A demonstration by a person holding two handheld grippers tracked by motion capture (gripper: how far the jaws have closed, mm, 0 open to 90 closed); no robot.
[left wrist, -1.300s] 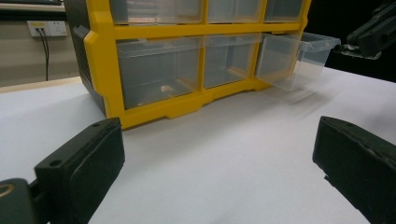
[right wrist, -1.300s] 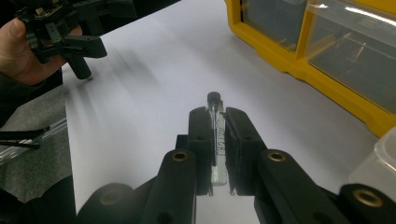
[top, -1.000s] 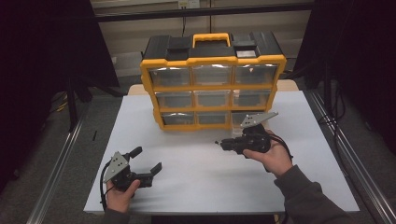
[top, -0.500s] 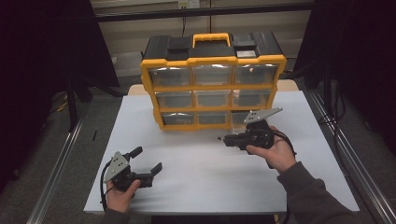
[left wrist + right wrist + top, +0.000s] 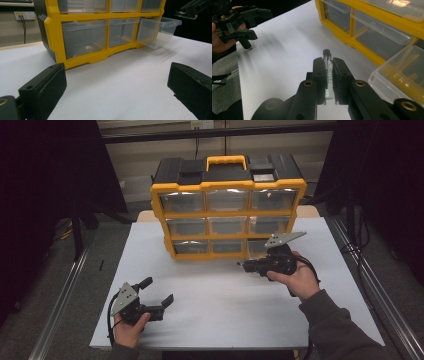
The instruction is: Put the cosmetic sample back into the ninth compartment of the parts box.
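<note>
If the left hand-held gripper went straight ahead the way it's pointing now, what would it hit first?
Probably the yellow drawer organizer: the left hand-held gripper, jaws open, faces its bottom row across bare white table. The pulled-out clear drawer sits off to the side. Depth is uncertain.

The left hand-held gripper (image 5: 159, 291) is held low in the left hand (image 5: 129, 330), its jaws spread wide apart. The right hand-held gripper (image 5: 246, 265) is gripped by the right hand (image 5: 299, 279), forearm angled inward, with its jaws pressed close together around a thin glass tube (image 5: 328, 72).
</note>
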